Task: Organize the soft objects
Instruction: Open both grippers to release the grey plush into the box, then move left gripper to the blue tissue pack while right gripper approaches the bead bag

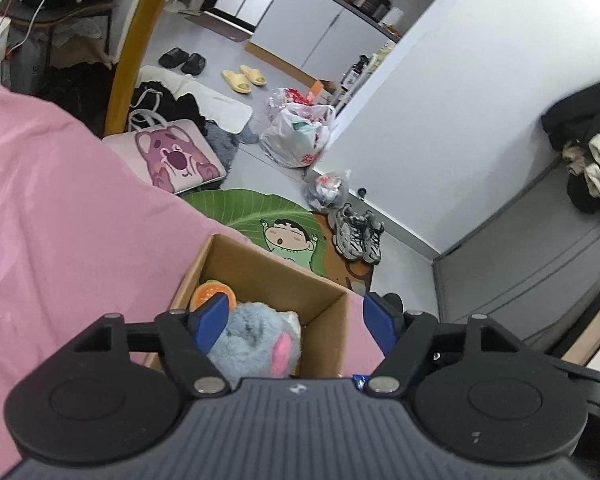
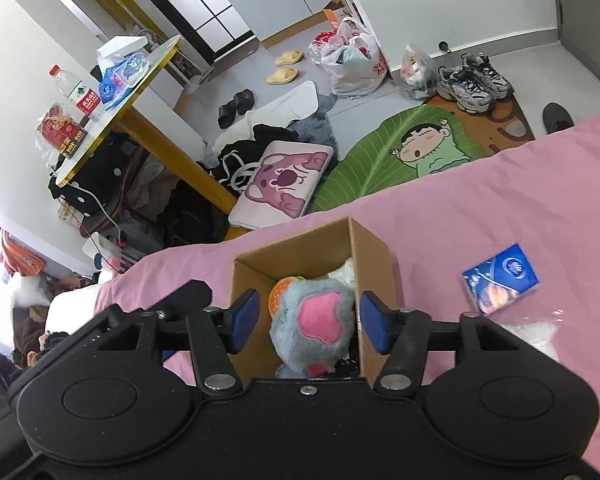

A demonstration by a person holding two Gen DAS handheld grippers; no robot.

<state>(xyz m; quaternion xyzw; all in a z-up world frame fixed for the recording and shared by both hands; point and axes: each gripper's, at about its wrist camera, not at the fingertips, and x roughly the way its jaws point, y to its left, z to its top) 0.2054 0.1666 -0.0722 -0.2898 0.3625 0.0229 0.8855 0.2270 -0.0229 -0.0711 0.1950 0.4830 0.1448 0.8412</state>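
**Plush toy sits in the box, both tongs released above it**

A pink bed cover spreads beneath both tongs and carries everything in play. On it, straight ahead of both tongs, stands an open cardboard box, its far corner pointing toward the floor beyond the bed edge.

Inside the box, nearest the tongs, lies a fluffy blue-grey plush toy with pink patches; in the left wrist view the same toy fills the near end of the box. Just beyond it, deeper in the box, is an orange, round soft piece, and something pale shows at the far right of the box interior.

The left tongs are released, their blue pads spread wider than the toy and gripping nothing. The right tongs are likewise released, one pad on each side of the box walls.

To the right of the right tongs, apart from the box, a small blue packet lies on the cover.
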